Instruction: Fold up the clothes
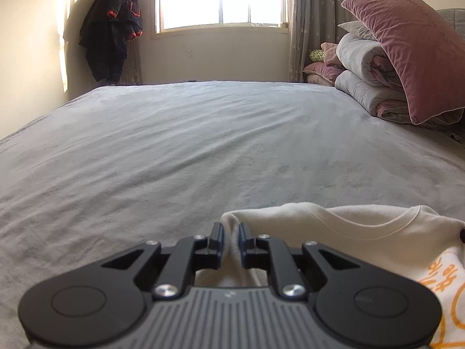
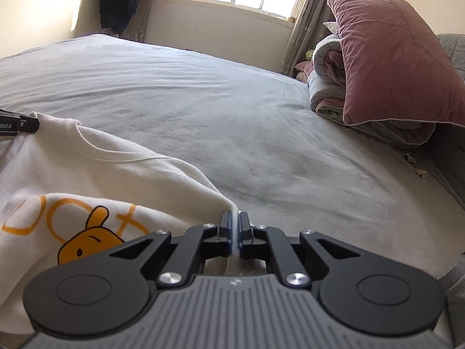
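Fingers (image 1: 231,228) astride shirt (image 1: 363,232) (pinched)

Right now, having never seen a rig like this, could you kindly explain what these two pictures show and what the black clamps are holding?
Each picture comes from a camera mounted on a hand-held two-finger gripper, looking forward along its fingers; a person carries one in each hand. One view shows the left gripper, the other the right gripper. Both are shut on the upper edge of a cream shirt with an orange cartoon print, holding it over a grey bed. A pink pillow leans on folded quilts at the side.
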Demonstrator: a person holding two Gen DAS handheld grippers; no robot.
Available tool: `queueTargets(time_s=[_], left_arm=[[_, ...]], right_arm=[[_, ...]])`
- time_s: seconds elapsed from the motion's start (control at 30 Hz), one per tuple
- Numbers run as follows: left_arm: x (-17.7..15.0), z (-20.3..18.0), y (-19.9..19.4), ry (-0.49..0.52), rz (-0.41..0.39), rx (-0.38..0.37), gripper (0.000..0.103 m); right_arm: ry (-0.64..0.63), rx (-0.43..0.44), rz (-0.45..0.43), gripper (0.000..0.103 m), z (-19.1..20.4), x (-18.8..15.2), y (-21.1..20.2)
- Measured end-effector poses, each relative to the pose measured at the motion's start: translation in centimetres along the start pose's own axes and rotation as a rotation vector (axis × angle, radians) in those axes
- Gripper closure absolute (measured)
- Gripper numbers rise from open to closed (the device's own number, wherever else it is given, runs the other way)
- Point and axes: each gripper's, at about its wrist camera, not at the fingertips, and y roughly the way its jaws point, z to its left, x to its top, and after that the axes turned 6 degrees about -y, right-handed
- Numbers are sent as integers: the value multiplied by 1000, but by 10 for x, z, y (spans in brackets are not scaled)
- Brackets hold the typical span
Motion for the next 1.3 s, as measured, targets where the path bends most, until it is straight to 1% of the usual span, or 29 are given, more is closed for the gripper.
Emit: queueTargets(time_s=[0.03, 0.07, 0.1, 0.13, 0.17, 0.2, 0.27, 0.3, 0.37, 0.4, 0.43, 0.57, 0.63, 0.73, 0.87, 0.97, 1.1, 1.2, 1.3], left_arm=[[0, 0, 0, 0, 6, 0, 89], [0, 0, -2, 0, 10, 1, 86], [0, 0, -3, 1, 14, 2, 85], [2, 0, -5, 3, 24, 0, 85], [3, 0, -7, 5, 33, -2, 80], [4, -1, -10, 7, 45, -4, 77], [7, -2, -18, 12, 70, -18, 67], [7, -3, -22, 18, 77, -20, 66], [8, -6, -31, 29, 90, -24, 63], [8, -7, -37, 34, 97, -25, 61], [8, -8, -43, 38, 103, -28, 59], [8, -12, -70, 41, 119, -49, 52], [6, -12, -83, 40, 127, -65, 51], [1, -10, -105, 27, 140, -96, 44], [-10, -4, -132, -9, 176, -136, 43], [-22, 3, -147, -41, 209, -161, 42], [-37, 10, -166, -52, 247, -163, 41], [-46, 17, -178, -71, 269, -178, 41], [-57, 25, -191, -121, 290, -209, 40]], right_arm=[[1, 2, 3, 96, 1, 0, 0], [3, 4, 3, 96, 1, 0, -1], [12, 11, 3, 94, 0, 0, -3], [21, 19, 2, 89, -1, 1, -5], [32, 24, 2, 89, -4, 2, -7], [47, 30, -1, 89, -6, 3, -11], [72, 46, 5, 89, -11, 5, -18], [84, 53, 10, 88, -12, 6, -22], [102, 64, 19, 83, -15, 6, -32], [110, 67, 19, 73, -16, 6, -38], [116, 70, 17, 66, -17, 6, -44], [142, 99, 17, 66, -18, 2, -69], [157, 117, 19, 66, -18, 0, -81], [179, 143, 17, 66, -16, -4, -102], [195, 182, 18, 66, -11, -14, -126], [178, 200, 27, 65, -5, -22, -141], [176, 220, 33, 65, 1, -29, -157], [171, 232, 29, 62, 6, -36, -170], [162, 245, 31, 61, 11, -44, -180]])
